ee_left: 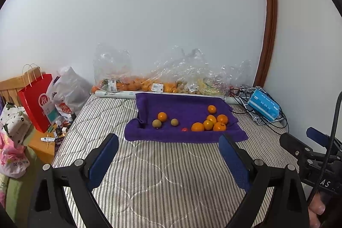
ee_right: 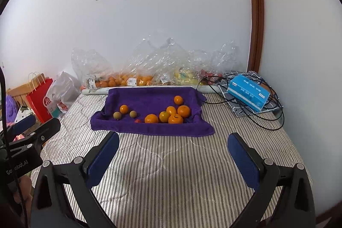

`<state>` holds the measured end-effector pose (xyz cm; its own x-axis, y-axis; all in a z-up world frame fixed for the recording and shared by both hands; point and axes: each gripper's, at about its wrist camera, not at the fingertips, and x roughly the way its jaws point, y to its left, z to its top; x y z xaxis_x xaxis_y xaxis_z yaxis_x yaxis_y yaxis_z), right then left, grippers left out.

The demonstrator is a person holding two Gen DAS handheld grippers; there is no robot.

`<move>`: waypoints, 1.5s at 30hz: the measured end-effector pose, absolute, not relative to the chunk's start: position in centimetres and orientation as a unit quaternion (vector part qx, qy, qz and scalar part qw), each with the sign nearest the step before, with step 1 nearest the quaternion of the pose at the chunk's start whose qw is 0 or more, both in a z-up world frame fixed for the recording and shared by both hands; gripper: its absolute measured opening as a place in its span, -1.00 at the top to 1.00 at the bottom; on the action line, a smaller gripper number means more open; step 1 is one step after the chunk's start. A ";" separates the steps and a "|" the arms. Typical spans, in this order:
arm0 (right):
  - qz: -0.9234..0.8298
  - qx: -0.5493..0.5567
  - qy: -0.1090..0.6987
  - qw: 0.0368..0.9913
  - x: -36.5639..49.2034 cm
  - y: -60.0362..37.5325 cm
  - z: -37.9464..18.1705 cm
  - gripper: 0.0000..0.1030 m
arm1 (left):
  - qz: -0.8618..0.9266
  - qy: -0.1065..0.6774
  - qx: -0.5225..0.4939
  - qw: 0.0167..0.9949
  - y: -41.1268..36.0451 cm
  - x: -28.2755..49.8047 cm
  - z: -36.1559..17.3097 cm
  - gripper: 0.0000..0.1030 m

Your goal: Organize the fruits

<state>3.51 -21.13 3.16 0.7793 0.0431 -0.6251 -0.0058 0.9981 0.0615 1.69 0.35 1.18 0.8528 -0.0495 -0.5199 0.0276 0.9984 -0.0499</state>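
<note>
Both grippers are hovering over the near part of a striped mattress (ee_left: 149, 174), with nothing between their fingers. The left gripper (ee_left: 168, 140) is standing with its blue pads spread wide, and the right gripper (ee_right: 173, 139) is spread just as wide; each is showing at the edge of the other's view, side by side.

A purple towel (ee_right: 149, 99) is lying across the middle of the mattress toward its far edge, its sides turned up like a shallow tray. On it, 5 oranges (ee_right: 175, 114) are sitting clustered toward the right side of the towel, some touching. 1 more orange (ee_right: 178, 100) is resting alone behind them, nearer the far right corner of the towel. Another orange (ee_right: 124, 109) is lying toward the left side, just beside 2 small brown-green round fruits (ee_right: 117, 115). A small red fruit (ee_right: 137, 120) is sitting near the towel's front edge, between the 2 groups.

Along the far edge of the mattress, against the wall, clear plastic bags (ee_right: 136, 69) are holding more fruit. A blue tissue box (ee_right: 248, 92) is lying at the far right corner among black cables (ee_right: 275, 119). A red paper bag (ee_left: 35, 99) is standing beyond the left edge.
</note>
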 end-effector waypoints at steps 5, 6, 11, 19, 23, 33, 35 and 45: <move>0.012 0.030 0.332 0.943 3.5 -21.3 3.1 -0.95 | -0.018 0.273 -0.023 0.962 0.4 1.7 1.0 -0.84; 0.012 0.030 0.332 0.943 3.4 -21.3 3.1 -0.95 | -0.018 0.273 -0.023 0.962 0.4 1.7 1.0 -0.84; 0.007 0.026 0.331 0.943 3.4 -21.3 3.1 -0.95 | -0.018 0.275 -0.024 0.961 0.4 1.8 0.8 -0.84; 0.004 0.029 0.330 0.944 3.2 -21.3 3.1 -0.95 | -0.020 0.276 -0.022 0.961 0.1 1.7 0.7 -0.84; 0.005 0.028 0.329 0.944 3.2 -21.4 3.1 -0.95 | -0.020 0.275 -0.022 0.961 0.1 1.7 0.7 -0.84; 0.004 0.030 0.327 0.944 3.0 -21.5 3.2 -0.95 | -0.020 0.275 -0.022 0.961 0.0 1.6 0.7 -0.84; 0.004 0.029 0.327 0.945 2.9 -21.4 3.3 -0.95 | -0.020 0.275 -0.022 0.961 0.0 1.6 0.7 -0.84; 0.001 0.028 0.325 0.945 2.8 -21.3 3.4 -0.95 | -0.020 0.275 -0.022 0.961 0.0 1.6 0.6 -0.84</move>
